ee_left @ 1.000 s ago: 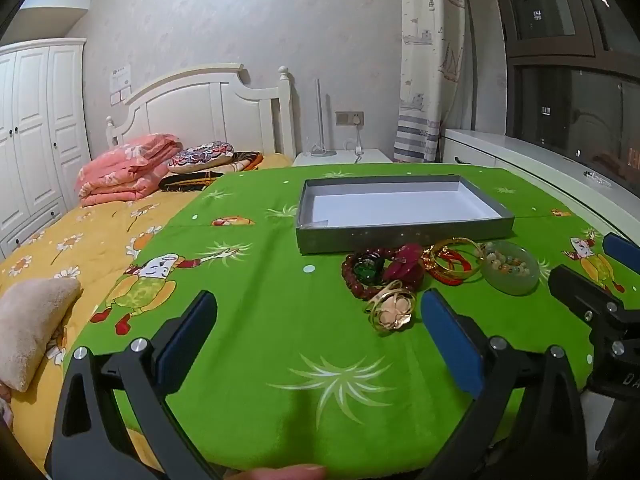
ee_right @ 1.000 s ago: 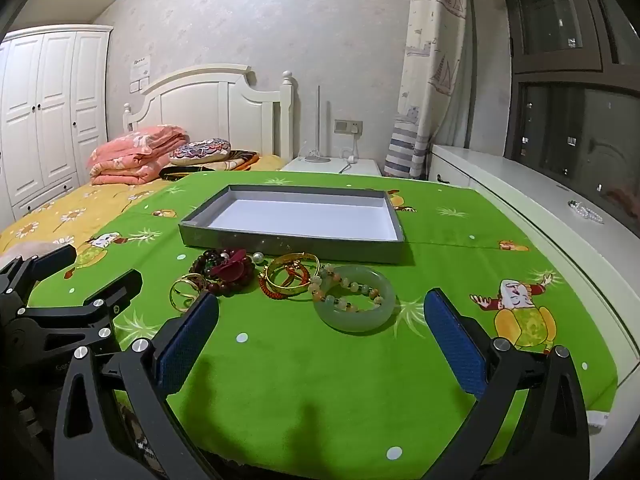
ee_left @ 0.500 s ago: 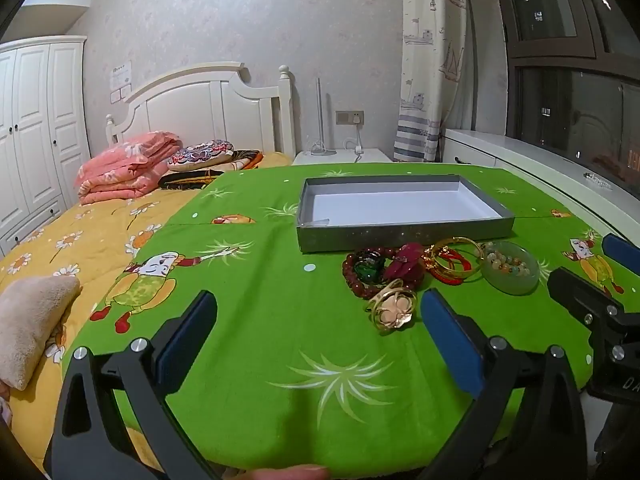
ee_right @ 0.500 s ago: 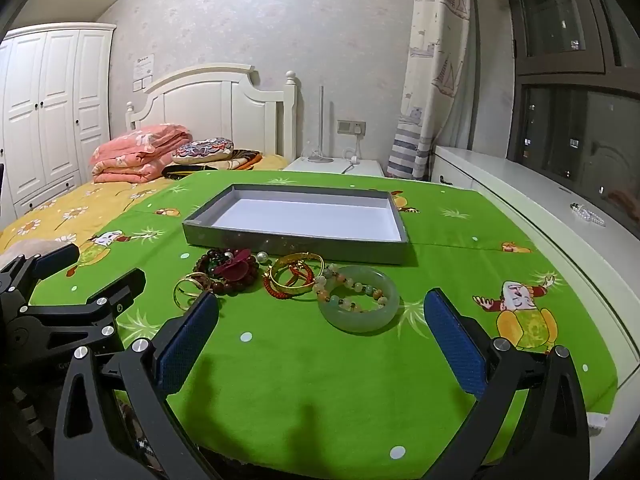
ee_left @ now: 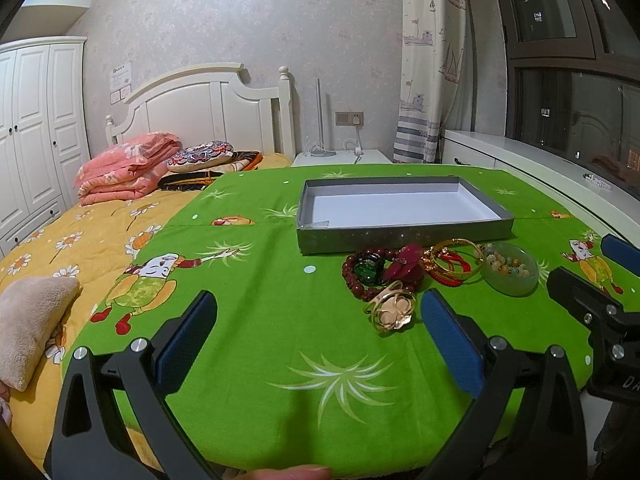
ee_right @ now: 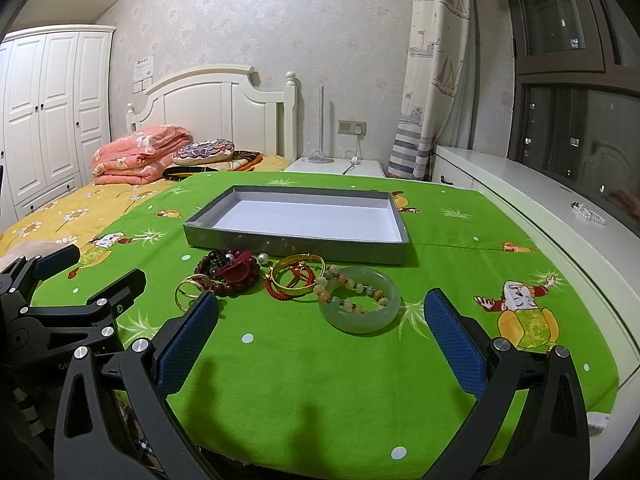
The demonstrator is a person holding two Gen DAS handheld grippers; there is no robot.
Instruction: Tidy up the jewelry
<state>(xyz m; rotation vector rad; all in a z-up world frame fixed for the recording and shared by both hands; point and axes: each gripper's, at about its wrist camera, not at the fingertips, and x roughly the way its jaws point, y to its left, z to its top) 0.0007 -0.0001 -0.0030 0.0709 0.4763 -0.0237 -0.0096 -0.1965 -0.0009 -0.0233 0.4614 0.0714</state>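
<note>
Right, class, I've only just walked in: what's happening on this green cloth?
A person holds two grippers, the left gripper and the right gripper, both open and holding nothing. The jewelry lies in a cluster on the green cloth, in front of the grey tray: a jade bangle, gold bangles, a dark bead bracelet and a gold ring. Nothing is in the tray yet.

Home bedroom, bed (ee_left: 100,216), wardrobe (ee_left: 36,128), curtain (ee_left: 428,60)

Wardrobe (ee_left: 36,128): left part cut off by the frame edge. Small beads on the windowsill (ee_right: 588,213): too small to identify. Red-bead bracelet (ee_left: 362,276): partly covered by a maroon flower ornament (ee_left: 406,262).
</note>
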